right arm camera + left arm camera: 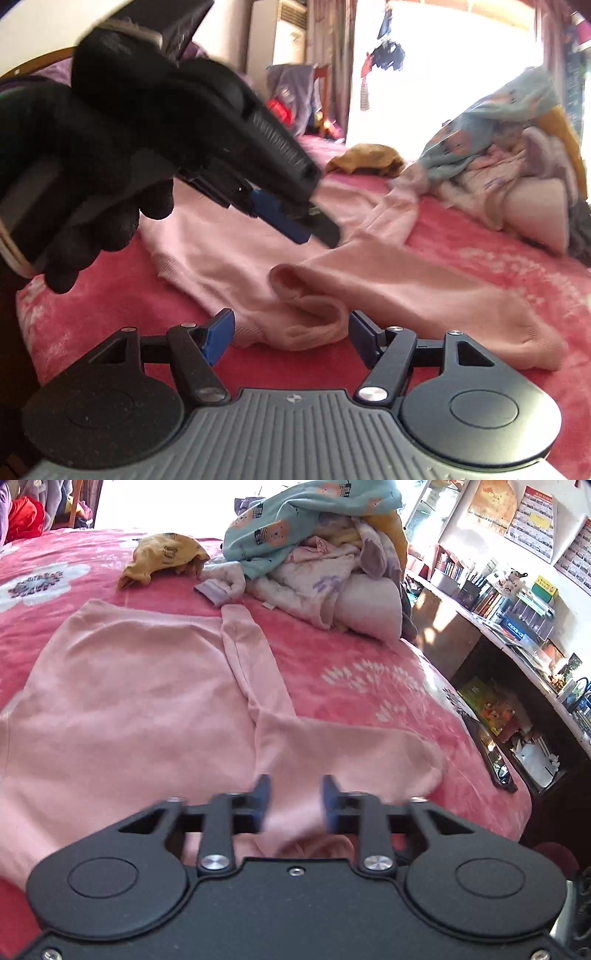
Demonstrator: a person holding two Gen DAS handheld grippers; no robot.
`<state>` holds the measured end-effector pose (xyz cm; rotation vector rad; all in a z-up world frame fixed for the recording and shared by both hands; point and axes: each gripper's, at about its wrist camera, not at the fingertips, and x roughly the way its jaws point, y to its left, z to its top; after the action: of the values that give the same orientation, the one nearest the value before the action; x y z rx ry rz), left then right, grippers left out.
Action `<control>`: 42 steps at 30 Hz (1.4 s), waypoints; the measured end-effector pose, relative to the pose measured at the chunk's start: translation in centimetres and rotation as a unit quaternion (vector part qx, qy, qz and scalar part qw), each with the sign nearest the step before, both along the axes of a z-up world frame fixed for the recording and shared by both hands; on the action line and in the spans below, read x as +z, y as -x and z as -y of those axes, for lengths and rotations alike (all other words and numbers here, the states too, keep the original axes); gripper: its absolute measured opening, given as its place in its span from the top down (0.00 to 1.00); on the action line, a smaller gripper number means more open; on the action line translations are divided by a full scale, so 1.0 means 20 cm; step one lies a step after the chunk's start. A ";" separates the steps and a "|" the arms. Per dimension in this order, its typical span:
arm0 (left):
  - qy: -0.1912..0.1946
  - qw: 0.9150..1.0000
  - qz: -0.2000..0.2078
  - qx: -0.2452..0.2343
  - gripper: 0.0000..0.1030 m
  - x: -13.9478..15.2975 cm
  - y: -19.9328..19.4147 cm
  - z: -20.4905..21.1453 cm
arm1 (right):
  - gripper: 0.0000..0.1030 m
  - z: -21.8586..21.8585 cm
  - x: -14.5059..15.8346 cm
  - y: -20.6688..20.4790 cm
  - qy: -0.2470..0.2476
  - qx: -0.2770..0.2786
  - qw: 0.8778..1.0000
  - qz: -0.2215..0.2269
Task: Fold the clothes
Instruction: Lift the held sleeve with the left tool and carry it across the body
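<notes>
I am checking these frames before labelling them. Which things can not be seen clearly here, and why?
- Pink sweater: left wrist view, its near edge is hidden under the left gripper; the neckline is blurred.
- Left gripper: right wrist view, motion blur; whether it touches cloth cannot be told.
- Clothes pile: pieces overlap, so no count is possible.
- Books on the shelf: titles too small.
</notes>
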<state>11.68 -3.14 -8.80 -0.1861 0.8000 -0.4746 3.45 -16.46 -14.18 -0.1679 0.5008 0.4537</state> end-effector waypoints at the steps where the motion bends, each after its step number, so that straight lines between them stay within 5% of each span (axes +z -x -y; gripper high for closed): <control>1: -0.004 1.000 0.002 0.000 0.58 0.01 0.00 0.01 | 0.34 -0.01 -0.01 0.00 0.002 0.003 1.000 0.001; 7: -0.032 0.997 0.021 -0.067 0.58 0.14 -0.09 0.21 | 0.34 -0.01 -0.02 -0.01 -0.007 0.001 1.000 0.002; 13: -0.116 0.975 0.045 -0.184 0.58 0.20 -0.20 0.59 | 0.34 0.15 -0.02 0.04 -0.069 -0.036 0.995 -0.065; 16: -0.112 0.970 0.025 -0.214 0.58 0.16 -0.30 0.73 | 0.34 0.24 -0.04 0.04 -0.092 -0.059 0.991 -0.080; 21: -0.154 0.947 0.012 -0.281 0.58 0.12 -0.36 0.95 | 0.34 0.35 -0.04 0.05 -0.129 -0.085 0.984 -0.092; 25: -0.148 0.934 0.025 -0.324 0.58 0.17 -0.30 1.03 | 0.34 0.38 -0.04 0.03 -0.137 -0.090 0.981 -0.101; 30: -0.224 0.898 0.018 -0.377 0.58 0.05 -0.23 1.21 | 0.33 0.37 -0.04 0.04 -0.133 -0.080 0.983 -0.102; 34: -0.279 0.884 0.037 -0.373 0.70 -0.10 -0.22 1.30 | 0.33 0.37 -0.04 0.05 -0.133 -0.072 0.983 -0.104; 35: -0.280 0.885 0.044 -0.370 0.72 -0.11 -0.22 1.30 | 0.33 0.37 -0.03 0.06 -0.133 -0.071 0.983 -0.105; 37: -0.270 0.895 0.063 -0.350 0.93 -0.08 -0.22 1.26 | 0.34 0.37 -0.03 0.06 -0.132 -0.072 0.983 -0.104; 42: -0.132 0.961 0.101 -0.222 0.96 0.12 -0.20 0.81 | 0.34 0.37 0.00 0.05 -0.130 -0.077 0.984 -0.093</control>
<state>15.58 -19.35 -6.38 0.2952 0.6952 -0.7890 2.45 -23.91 -14.24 0.1653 0.6274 0.3805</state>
